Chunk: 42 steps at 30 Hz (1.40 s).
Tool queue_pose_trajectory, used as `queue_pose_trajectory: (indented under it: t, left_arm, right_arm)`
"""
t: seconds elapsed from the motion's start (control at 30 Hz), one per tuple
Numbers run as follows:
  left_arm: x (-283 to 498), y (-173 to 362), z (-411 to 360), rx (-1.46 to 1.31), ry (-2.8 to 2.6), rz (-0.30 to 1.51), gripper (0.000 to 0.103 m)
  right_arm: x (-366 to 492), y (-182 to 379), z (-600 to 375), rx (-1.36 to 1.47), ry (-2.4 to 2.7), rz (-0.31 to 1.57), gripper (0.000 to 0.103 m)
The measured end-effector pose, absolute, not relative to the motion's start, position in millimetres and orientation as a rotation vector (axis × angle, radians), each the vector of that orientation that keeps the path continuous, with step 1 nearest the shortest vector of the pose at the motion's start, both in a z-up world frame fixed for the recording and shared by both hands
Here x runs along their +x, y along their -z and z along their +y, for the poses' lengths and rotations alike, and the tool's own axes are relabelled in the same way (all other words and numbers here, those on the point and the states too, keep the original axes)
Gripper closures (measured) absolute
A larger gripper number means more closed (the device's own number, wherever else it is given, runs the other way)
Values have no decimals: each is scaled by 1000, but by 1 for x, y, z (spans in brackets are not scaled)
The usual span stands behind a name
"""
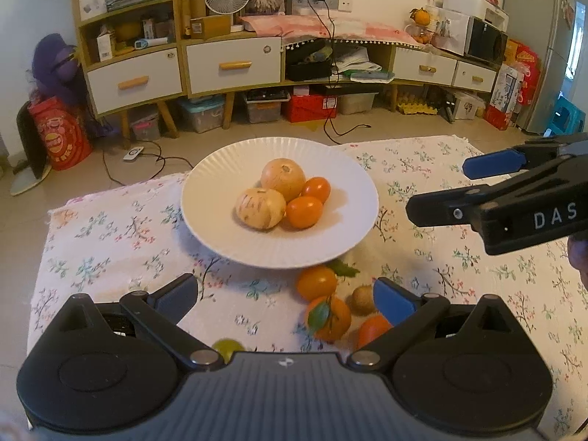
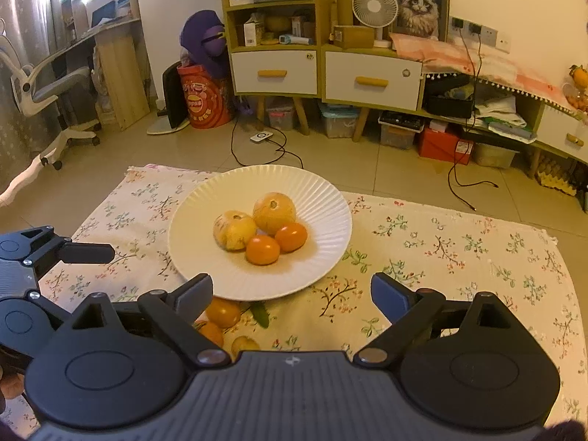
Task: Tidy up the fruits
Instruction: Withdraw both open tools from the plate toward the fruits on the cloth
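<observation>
A white ribbed plate (image 1: 220, 169) (image 2: 312, 202) on the flowered cloth holds two pale round fruits (image 1: 283, 178) and two small oranges (image 1: 304, 211). Just in front of the plate lie loose fruits: an orange (image 1: 316, 282) (image 2: 222, 310), a leafy orange (image 1: 328, 318), a brown kiwi (image 1: 363, 298), another orange (image 1: 373, 330) and a green fruit (image 1: 228, 347). My left gripper (image 1: 286, 297) is open above the cloth, its right pad beside the kiwi, and grips nothing. My right gripper (image 2: 292, 294) (image 1: 441, 191) is open and empty at the plate's near right.
The flowered cloth (image 2: 441, 242) covers a low table whose far edge lies just past the plate. Beyond it are tiled floor with cables (image 2: 257, 147), a shelf unit with drawers (image 1: 231, 62) and storage boxes. An office chair (image 2: 44, 88) stands far left.
</observation>
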<state>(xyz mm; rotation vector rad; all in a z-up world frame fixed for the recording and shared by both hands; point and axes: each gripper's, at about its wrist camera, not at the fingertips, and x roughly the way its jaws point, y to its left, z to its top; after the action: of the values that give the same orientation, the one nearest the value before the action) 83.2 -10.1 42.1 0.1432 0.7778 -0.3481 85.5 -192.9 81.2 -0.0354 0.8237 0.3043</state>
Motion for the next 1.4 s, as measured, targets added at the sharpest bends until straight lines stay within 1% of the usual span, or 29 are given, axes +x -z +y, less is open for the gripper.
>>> queue_pose_trajectory:
  t: [0.1,0.47,0.77,0.97,1.4]
  left_arm:
    - [75,-44,-8,161,327,778,19]
    - [48,-43,5,209,332,782,19]
    - [29,-31,21,223,342,824,19]
    - [15,-22,29,220,350,841,19]
    - [-7,6,24,246,414,827,19]
  right_arm:
    - [78,-81,-190,-34,-312,827,9]
    - [52,-76,-179,-54,-340,851,7]
    - [36,-59,-182,-36,-337,886,4]
    - [20,-52,-177,-84,-369,899,4]
    - [11,-30,-180,-79,-357,937,4]
